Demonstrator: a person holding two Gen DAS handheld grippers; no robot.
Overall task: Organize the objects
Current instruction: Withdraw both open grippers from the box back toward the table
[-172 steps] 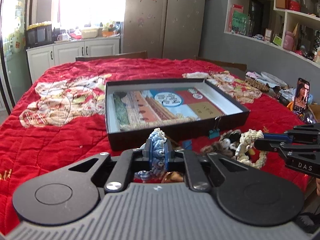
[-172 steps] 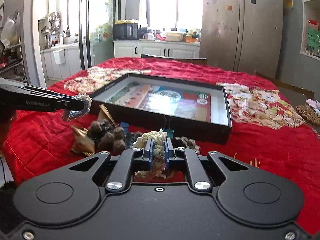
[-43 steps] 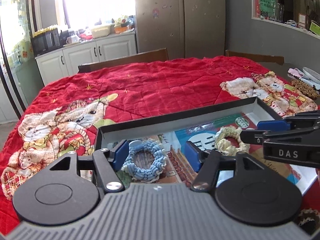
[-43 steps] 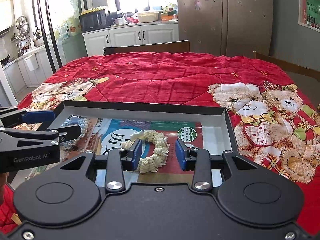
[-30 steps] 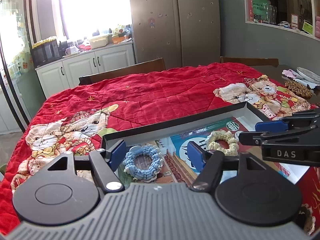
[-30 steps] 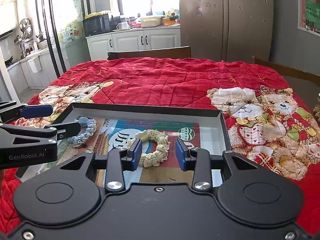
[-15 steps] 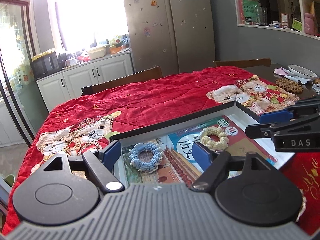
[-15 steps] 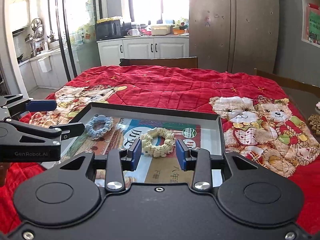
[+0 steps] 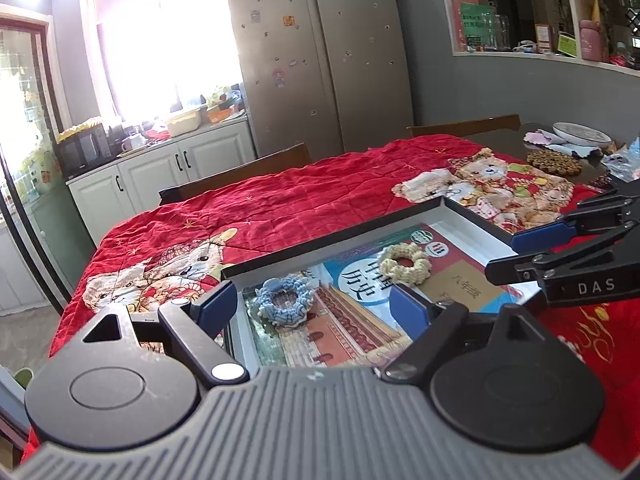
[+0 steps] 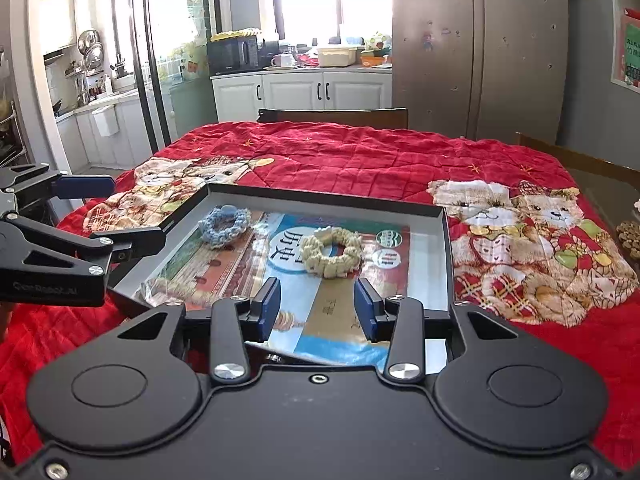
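We see both claws empty: left claw [image 9: 316, 304] opening wide, right claw [image 10: 316, 304] opening too. Blue ring [image 9: 279, 305] and cream ring [image 10: 331, 255] lie apart in the tray [image 10: 448, 240].

A steel fridge [image 9: 320, 52] stands behind the red teddy-bear quilt [image 10: 360, 160], beside white cabinets [image 10: 300, 90].

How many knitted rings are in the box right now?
2. The blue knitted ring lies toward the box's left end; the cream knitted ring lies near its middle, apart from it. The grippers hide the near edge.
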